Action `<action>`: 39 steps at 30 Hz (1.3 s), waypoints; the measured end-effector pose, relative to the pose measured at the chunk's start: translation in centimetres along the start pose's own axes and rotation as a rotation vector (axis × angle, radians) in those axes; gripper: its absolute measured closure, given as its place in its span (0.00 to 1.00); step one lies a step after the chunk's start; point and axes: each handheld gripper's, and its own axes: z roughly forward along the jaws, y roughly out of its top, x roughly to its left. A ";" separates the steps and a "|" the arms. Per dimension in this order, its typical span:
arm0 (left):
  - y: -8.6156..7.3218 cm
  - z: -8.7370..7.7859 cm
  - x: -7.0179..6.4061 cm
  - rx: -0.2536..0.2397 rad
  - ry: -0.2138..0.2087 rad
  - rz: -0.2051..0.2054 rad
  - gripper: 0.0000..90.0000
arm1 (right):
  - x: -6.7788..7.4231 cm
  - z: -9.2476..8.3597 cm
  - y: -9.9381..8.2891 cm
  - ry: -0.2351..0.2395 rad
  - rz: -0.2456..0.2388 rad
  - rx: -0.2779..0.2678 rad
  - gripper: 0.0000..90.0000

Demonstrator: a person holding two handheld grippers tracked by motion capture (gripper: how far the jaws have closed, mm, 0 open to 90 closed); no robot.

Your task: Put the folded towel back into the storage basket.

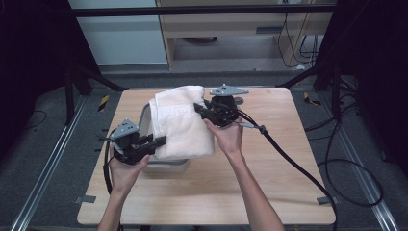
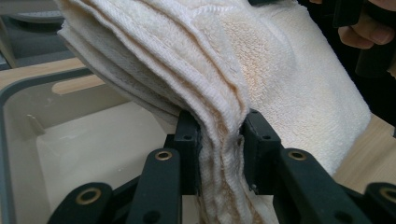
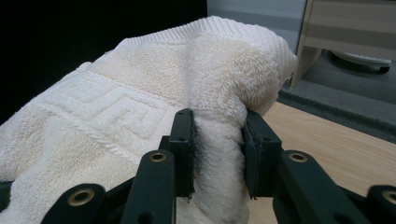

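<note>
A folded cream towel (image 1: 180,122) hangs between both grippers above a grey-rimmed tray (image 1: 144,115) on the wooden table. My left gripper (image 1: 161,141) is shut on the towel's near-left edge; in the left gripper view several layers of towel (image 2: 261,70) are pinched at my left gripper (image 2: 219,144), over the tray's pale inside (image 2: 93,144). My right gripper (image 1: 199,109) is shut on the towel's far-right side. In the right gripper view a thick fold of towel (image 3: 140,93) with a key-pattern border is squeezed at my right gripper (image 3: 218,140).
The tray (image 1: 166,167) lies under the towel at the table's left middle. Thick cables (image 1: 288,159) trail from the right gripper across the table's right half. Beyond the table's far edge are a grey floor and a wooden cabinet (image 1: 231,24).
</note>
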 end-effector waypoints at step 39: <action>-0.9 -0.2 6.1 0.023 0.137 -0.077 0.78 | 2.1 8.0 0.7 0.009 -0.014 0.007 0.76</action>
